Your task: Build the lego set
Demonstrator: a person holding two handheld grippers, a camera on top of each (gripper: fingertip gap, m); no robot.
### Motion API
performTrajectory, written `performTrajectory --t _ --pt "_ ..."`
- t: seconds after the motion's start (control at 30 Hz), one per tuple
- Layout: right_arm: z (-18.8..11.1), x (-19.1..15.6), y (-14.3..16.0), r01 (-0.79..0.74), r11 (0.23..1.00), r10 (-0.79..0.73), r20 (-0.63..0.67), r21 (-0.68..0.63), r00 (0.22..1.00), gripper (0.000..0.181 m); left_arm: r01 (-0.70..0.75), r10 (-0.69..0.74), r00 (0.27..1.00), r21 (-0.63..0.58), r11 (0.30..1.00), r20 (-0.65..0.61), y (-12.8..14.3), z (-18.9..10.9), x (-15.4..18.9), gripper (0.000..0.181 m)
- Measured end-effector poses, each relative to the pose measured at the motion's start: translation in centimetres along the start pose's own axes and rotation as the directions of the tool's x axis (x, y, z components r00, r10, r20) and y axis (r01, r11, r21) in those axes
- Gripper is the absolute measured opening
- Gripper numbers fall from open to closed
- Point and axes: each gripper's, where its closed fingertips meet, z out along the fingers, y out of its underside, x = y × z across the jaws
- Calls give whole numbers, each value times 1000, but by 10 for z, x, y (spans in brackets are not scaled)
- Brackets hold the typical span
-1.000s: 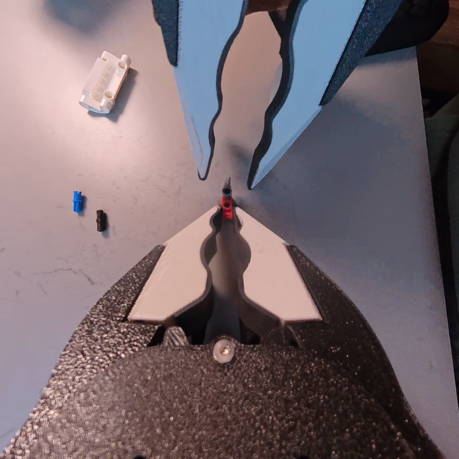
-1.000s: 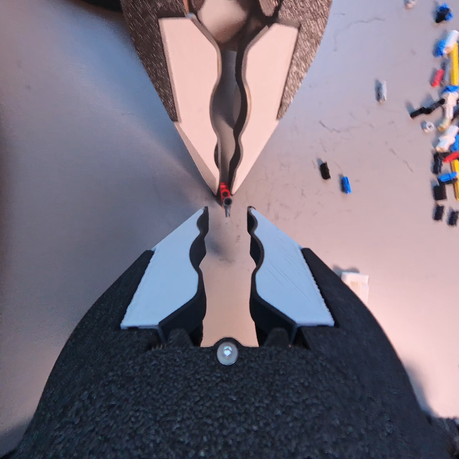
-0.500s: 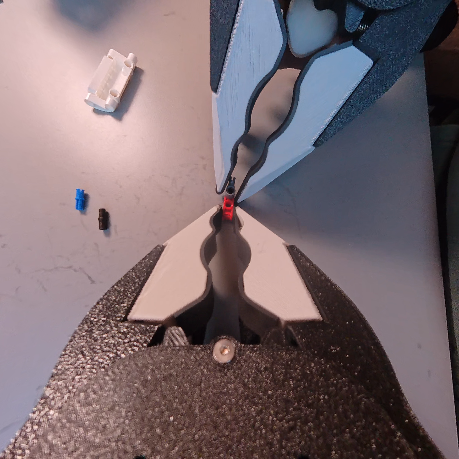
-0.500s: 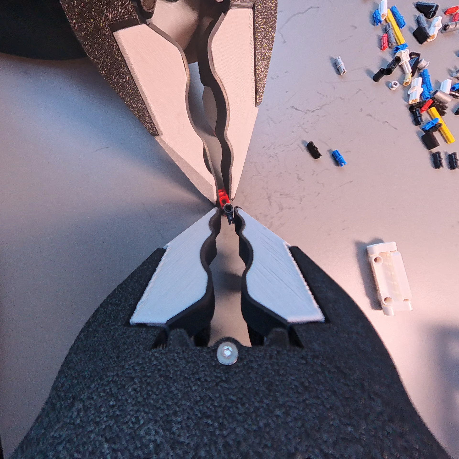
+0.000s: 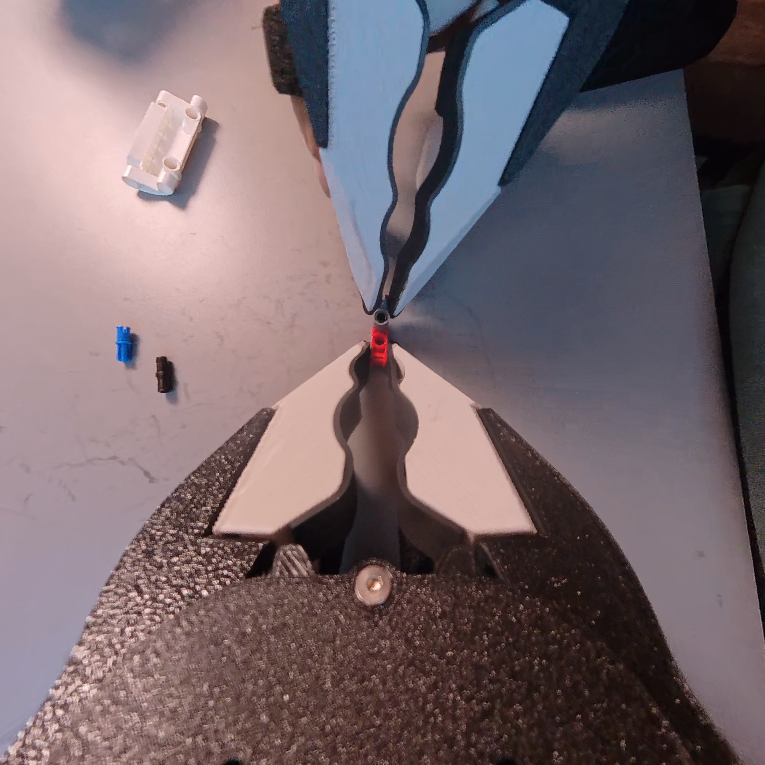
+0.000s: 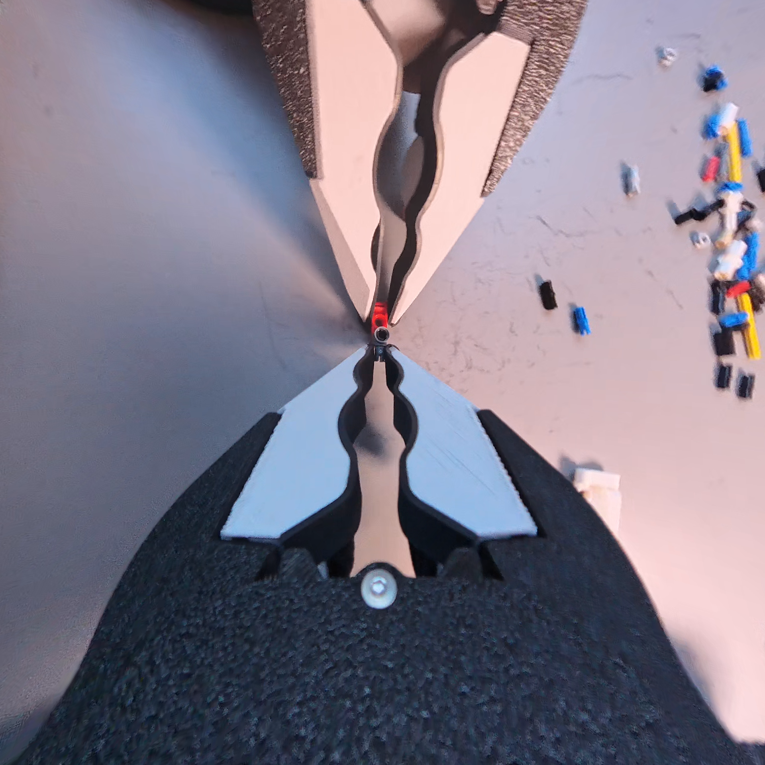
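Work above the grey table, away from the loose parts pile and the white block. The left gripper is clenched on the red connector; the right gripper points straight at it, tip to tip, pinched on the dark pin touching the connector's end. Keep both grippers on one axis. Push the pin squarely, without twisting; it is small and likely to slip.

Grey table, seemingly scattered lego pieces
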Motion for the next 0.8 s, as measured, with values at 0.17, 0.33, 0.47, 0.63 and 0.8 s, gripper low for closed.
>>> performTrajectory --t 0.17,0.33,0.47,0.63,0.8 --pt "1 -5 -1 255 966 -244 210 -27 947 4 -34 33 998 -1 999 -58 1 -1 6 7" --pt "2 -5 -1 532 843 -468 379 -79 798 4 -70 70 994 0 998 -79 2 -1 8 8" --pt "2 -5 0 569 814 -479 419 -115 771 4 -80 79 994 0 997 -72 2 -1 8 8" --pt "2 -5 0 386 915 -327 339 -121 882 5 -43 43 997 -2 999 -61 1 -1 6 7" --pt "0 -2 2 88 988 -67 167 -123 984 5 19 -20 1000 -6 1000 -20 -1 1 3 7"
